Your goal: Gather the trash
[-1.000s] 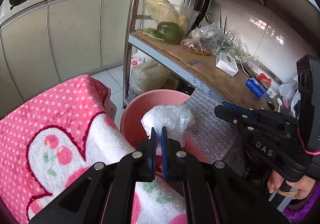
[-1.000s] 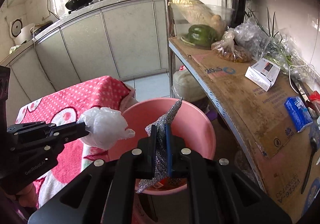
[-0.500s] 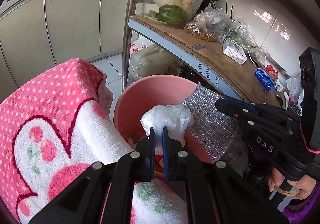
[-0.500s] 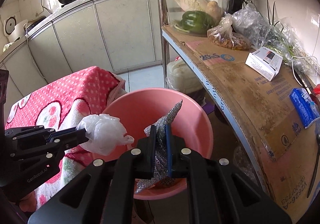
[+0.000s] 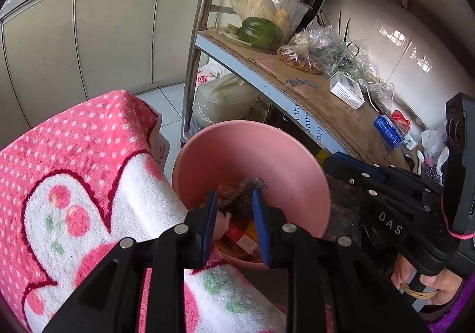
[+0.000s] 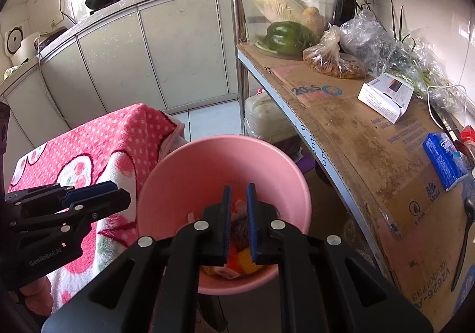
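Soft daylight fills both fisheye views, brightest on the tiled wall (image 5: 415, 45) to the right of the left gripper (image 5: 232, 205), where a window reflection glares white. Straight lines bow strongly toward the dark, vignetted corners. The gripper bodies in the foreground are black and slightly soft; the cabinets (image 6: 178, 54) beyond the right gripper (image 6: 237, 199) stay sharp, with faint shadows.

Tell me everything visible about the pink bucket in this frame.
The pink bucket is round, smooth and looks like plastic, standing upright with its mouth open, between the pink towel-covered block and the metal shelf. Its inner wall is bare; mixed trash, with a crumpled silvery wrapper, lies at the bottom. Both grippers hover over its near rim without touching it.
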The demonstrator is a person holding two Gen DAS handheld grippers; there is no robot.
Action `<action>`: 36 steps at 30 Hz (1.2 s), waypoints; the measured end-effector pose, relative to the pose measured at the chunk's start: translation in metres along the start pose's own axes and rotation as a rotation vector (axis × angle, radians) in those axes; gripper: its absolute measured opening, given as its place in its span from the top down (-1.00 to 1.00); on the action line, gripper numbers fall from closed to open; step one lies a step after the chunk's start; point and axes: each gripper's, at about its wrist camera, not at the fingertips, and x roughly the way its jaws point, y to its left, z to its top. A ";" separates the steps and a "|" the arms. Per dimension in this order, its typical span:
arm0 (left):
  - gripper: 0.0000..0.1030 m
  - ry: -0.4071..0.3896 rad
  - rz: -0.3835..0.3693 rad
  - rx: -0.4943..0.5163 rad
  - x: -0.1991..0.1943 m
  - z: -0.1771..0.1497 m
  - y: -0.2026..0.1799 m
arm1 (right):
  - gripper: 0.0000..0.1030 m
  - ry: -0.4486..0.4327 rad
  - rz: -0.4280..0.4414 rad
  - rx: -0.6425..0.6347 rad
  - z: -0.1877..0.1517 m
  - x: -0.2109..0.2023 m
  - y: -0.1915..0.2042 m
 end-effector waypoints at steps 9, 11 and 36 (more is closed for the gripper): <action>0.52 -0.042 0.020 -0.007 -0.025 -0.006 -0.001 | 0.56 -0.014 0.044 0.006 -0.009 -0.024 0.017; 0.52 -0.047 0.026 -0.013 -0.031 -0.008 -0.001 | 0.55 -0.011 0.050 0.001 -0.013 -0.030 0.022; 0.52 -0.197 0.080 0.007 -0.124 -0.044 -0.013 | 0.08 -0.076 -0.017 -0.082 -0.048 -0.094 0.077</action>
